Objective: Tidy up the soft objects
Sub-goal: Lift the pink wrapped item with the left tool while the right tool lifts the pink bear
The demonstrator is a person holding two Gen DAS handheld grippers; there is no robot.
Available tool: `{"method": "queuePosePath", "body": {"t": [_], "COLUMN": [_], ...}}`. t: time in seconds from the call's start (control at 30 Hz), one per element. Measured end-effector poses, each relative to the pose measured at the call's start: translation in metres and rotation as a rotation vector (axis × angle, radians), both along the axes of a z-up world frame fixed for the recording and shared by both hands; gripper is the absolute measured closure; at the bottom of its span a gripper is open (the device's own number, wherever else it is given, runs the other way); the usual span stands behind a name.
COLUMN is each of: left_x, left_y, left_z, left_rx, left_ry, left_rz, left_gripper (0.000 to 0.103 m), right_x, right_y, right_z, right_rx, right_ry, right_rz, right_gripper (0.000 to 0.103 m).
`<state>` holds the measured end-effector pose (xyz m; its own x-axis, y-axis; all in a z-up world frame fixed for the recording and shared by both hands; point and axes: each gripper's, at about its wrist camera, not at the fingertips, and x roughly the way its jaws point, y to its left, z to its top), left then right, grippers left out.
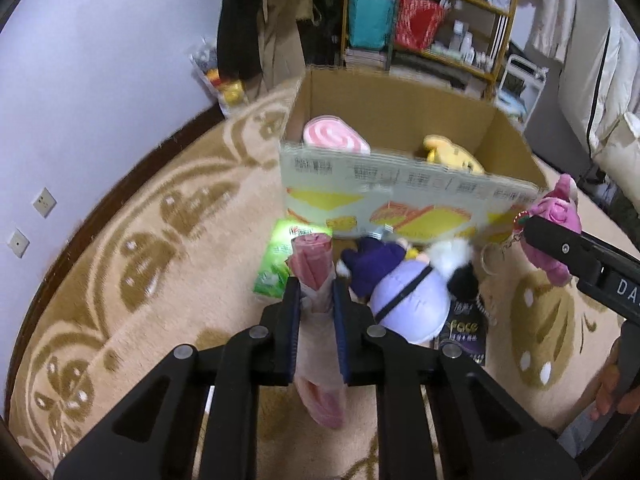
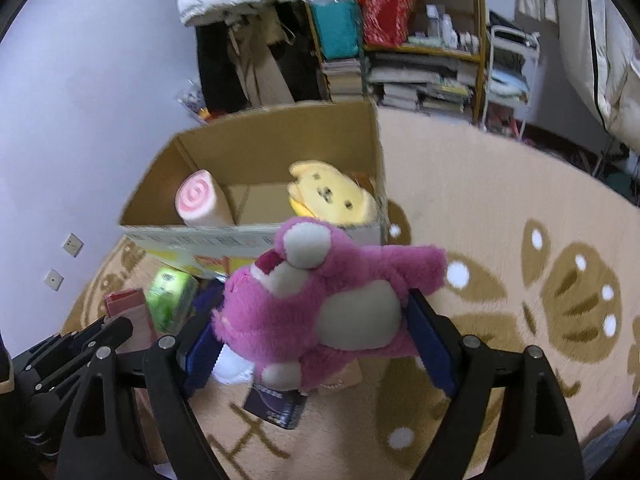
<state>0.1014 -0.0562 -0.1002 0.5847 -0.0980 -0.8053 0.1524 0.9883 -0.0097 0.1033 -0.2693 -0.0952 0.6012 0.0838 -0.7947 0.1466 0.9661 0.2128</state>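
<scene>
Left wrist view is showing the left gripper (image 1: 316, 300) pinching one pink rolled towel (image 1: 316, 276) almost shut, its long axis running along the fingers toward one cardboard box (image 1: 400, 200). Two plush items are sitting inside: a swirl roll (image 1: 334, 136) and a yellow plush (image 1: 452, 156). The right gripper (image 2: 316, 336), jaws wide, is squeezing one magenta bear (image 2: 320, 300), head pointing boxward.

Both wrist views angled down, sharing cardboard box (image 1: 400, 200)
</scene>
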Motion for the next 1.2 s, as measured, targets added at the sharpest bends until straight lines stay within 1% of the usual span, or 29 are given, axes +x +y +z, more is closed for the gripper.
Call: {"method": "queuePosePath", "body": {"t": [0.1, 0.23, 0.37, 0.47, 0.57, 0.63, 0.73, 0.83, 0.9, 1.13, 1.2], "left_x": [-0.001, -0.004, -0.012, -0.016, -0.017, -0.017, -0.009, 0.002, 0.010, 0.039, 0.048], "left_y": [0.000, 0.002, 0.002, 0.003, 0.002, 0.002, 0.003, 0.002, 0.002, -0.005, -0.007], "left_z": [0.007, 0.015, 0.038, 0.057, 0.073, 0.082, 0.093, 0.099, 0.103, 0.111, 0.111], "left_rx": [-0.003, 0.012, 0.030, 0.033, 0.053, 0.061, 0.046, 0.045, 0.040, 0.050, 0.040], "left_ry": [-0.027, -0.064, -0.163, -0.238, -0.310, -0.350, -0.381, -0.404, -0.418, -0.466, -0.466], "left_rz": [-0.012, 0.005, 0.007, 0.009, 0.018, 0.022, 0.023, 0.029, 0.037, 0.024, 0.021], "left_gripper": [0.090, 0.090, 0.090, 0.090, 0.090, 0.090, 0.090, 0.090, 0.090, 0.090, 0.090], "right_x": [-0.003, -0.009, -0.013, -0.016, -0.017, -0.013, -0.007, 0.003, 0.011, 0.029, 0.036], "right_y": [0.008, 0.013, 0.014, 0.017, 0.016, 0.017, 0.019, 0.022, 0.028, 0.037, 0.038], "right_z": [0.014, 0.032, 0.050, 0.064, 0.074, 0.078, 0.082, 0.085, 0.084, 0.073, 0.071], "right_rx": [-0.015, -0.031, -0.041, -0.081, -0.074, -0.090, -0.115, -0.131, -0.162, -0.195, -0.194], "right_ry": [-0.040, -0.094, -0.161, -0.221, -0.278, -0.298, -0.328, -0.340, -0.343, -0.339, -0.340], "right_rz": [0.020, 0.041, 0.051, 0.054, 0.044, 0.034, 0.022, 0.025, 0.029, 0.010, 0.004], "right_gripper": [0.015, 0.015, 0.015, 0.015, 0.015, 0.015, 0.015, 0.015, 0.015, 0.015, 0.015]}}
